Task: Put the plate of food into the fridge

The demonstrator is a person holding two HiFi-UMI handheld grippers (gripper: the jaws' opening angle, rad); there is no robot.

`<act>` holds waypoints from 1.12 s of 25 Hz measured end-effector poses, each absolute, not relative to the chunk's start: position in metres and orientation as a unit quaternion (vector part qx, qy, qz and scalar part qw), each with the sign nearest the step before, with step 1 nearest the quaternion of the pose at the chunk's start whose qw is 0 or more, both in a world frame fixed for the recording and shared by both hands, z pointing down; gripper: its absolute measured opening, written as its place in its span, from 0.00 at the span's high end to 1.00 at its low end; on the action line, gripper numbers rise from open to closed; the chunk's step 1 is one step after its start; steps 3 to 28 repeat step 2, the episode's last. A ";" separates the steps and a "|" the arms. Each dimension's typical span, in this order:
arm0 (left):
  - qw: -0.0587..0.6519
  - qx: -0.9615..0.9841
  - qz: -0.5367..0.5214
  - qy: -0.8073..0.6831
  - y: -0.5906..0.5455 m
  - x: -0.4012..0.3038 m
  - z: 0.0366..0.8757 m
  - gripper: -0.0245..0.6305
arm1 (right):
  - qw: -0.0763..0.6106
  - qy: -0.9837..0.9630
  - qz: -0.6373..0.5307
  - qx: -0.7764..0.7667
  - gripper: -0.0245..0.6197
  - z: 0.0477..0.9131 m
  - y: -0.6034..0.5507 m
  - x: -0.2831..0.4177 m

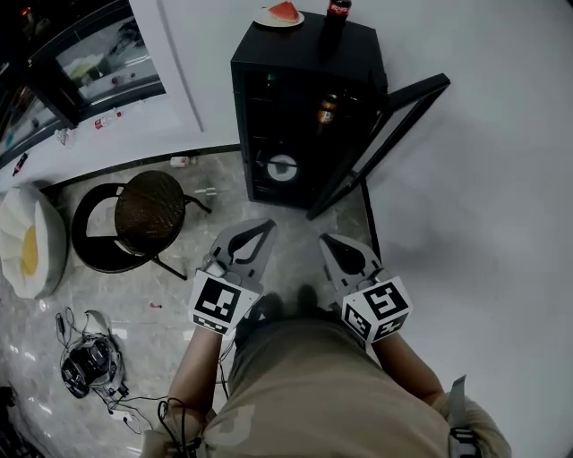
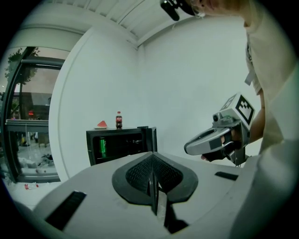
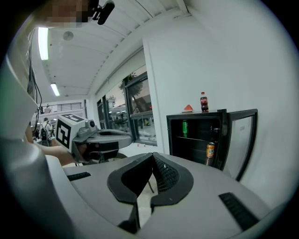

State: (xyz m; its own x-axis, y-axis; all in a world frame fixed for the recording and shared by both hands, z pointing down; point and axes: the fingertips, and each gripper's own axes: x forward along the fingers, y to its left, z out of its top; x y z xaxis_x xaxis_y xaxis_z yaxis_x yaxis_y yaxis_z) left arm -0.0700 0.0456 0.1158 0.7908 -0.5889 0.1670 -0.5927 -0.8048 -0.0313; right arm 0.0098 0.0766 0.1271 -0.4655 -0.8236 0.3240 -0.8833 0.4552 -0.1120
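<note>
A white plate with a red watermelon slice (image 1: 281,14) (image 2: 101,125) (image 3: 188,109) sits on top of the black mini fridge (image 1: 304,63) (image 2: 120,145) (image 3: 198,140), beside a cola bottle (image 1: 337,14) (image 2: 118,120) (image 3: 204,102). The fridge's glass door (image 1: 387,134) (image 3: 243,140) stands open to the right. Inside are a green can (image 2: 103,147) (image 3: 184,128) and an orange can (image 1: 327,109) (image 3: 210,151). My left gripper (image 1: 266,224) (image 2: 152,154) and right gripper (image 1: 325,238) (image 3: 152,154) are held side by side over the floor, well short of the fridge. Both are shut and hold nothing.
A round black stool (image 1: 150,210) stands on the floor to the left, with a white and yellow cushion (image 1: 27,246) beyond it. Cables and a headset (image 1: 89,367) lie at the lower left. Glass windows (image 1: 98,54) run along the left wall. A white wall (image 1: 501,179) is on the right.
</note>
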 end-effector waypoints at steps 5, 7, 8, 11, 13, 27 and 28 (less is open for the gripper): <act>0.013 0.948 0.082 -0.306 0.048 -0.069 0.117 0.95 | 0.114 -0.841 0.138 0.511 0.93 0.130 0.081 0.011; 0.013 0.948 0.082 -0.306 0.048 -0.069 0.117 0.95 | 0.114 -0.841 0.138 0.511 0.93 0.130 0.081 0.011; 0.013 0.948 0.082 -0.306 0.048 -0.069 0.117 0.95 | 0.114 -0.841 0.138 0.511 0.93 0.130 0.081 0.011; 0.013 0.948 0.082 -0.306 0.048 -0.069 0.117 0.95 | 0.114 -0.841 0.138 0.511 0.93 0.130 0.081 0.011; 0.013 0.948 0.082 -0.306 0.048 -0.069 0.117 0.95 | 0.114 -0.841 0.138 0.511 0.93 0.130 0.081 0.011; 0.013 0.948 0.082 -0.306 0.048 -0.069 0.117 0.95 | 0.114 -0.841 0.138 0.511 0.93 0.130 0.081 0.011; 0.013 0.948 0.082 -0.306 0.048 -0.069 0.117 0.95 | 0.114 -0.841 0.138 0.511 0.93 0.130 0.081 0.011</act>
